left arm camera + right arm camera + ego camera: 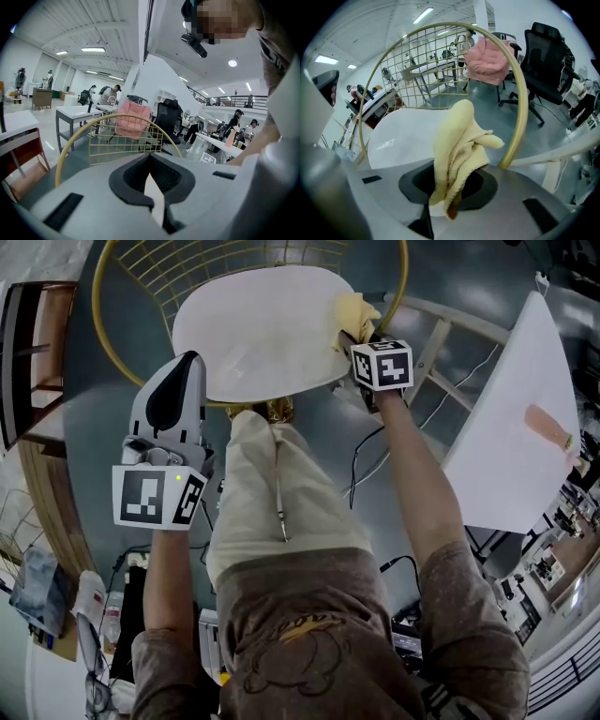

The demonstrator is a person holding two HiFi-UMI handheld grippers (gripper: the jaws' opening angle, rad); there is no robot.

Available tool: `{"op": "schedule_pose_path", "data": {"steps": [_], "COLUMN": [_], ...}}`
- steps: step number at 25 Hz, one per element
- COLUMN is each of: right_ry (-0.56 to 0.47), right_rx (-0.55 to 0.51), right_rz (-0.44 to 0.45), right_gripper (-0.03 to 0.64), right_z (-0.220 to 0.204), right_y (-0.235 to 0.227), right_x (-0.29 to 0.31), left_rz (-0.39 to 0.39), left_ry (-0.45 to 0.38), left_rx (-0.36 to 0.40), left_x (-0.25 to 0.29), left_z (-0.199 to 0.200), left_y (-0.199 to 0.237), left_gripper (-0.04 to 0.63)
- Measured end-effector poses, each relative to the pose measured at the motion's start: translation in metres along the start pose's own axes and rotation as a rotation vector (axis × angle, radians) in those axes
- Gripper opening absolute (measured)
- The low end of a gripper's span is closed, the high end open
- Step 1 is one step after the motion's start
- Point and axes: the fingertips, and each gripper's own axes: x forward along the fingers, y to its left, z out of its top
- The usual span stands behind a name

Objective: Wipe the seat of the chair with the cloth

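The chair's white round seat lies below me, ringed by a gold wire back. My right gripper is at the seat's right edge, shut on a yellow cloth. In the right gripper view the cloth sticks up bunched out of the right gripper, over the seat. My left gripper hangs at the seat's front left edge, shut and holding nothing. The left gripper view shows the left gripper with a sliver of white seat between its jaws and the wire back beyond.
My leg in beige trousers stands against the seat's front. A white table with a pink object is at the right, with a white rail frame and floor cables between. A wooden shelf stands left.
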Motion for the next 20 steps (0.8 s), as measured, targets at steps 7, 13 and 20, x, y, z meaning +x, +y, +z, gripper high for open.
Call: {"op": "schedule_pose_path", "data": {"steps": [7, 13, 20], "right_ry": [-0.03, -0.072, -0.078], "right_rx": [0.009, -0.017, -0.068], "right_rz": [0.018, 0.118, 0.263], "right_gripper": [0.112, 0.112, 0.112], "right_z": [0.004, 0.007, 0.008], "right_y": [0.011, 0.056, 0.14], "right_x": [-0.012, -0.005, 0.021], "left_rz": [0.012, 0.044, 0.099], "left_ry": [-0.017, -0.028, -0.035], "left_rx": [0.004, 0.002, -0.008], "left_x": [-0.007, -0.017, -0.037], "left_z": [0.009, 0.014, 0.011], "left_y": [-0.004, 0.0, 0.017], "left_gripper": [0.009, 0.009, 0.008]}}
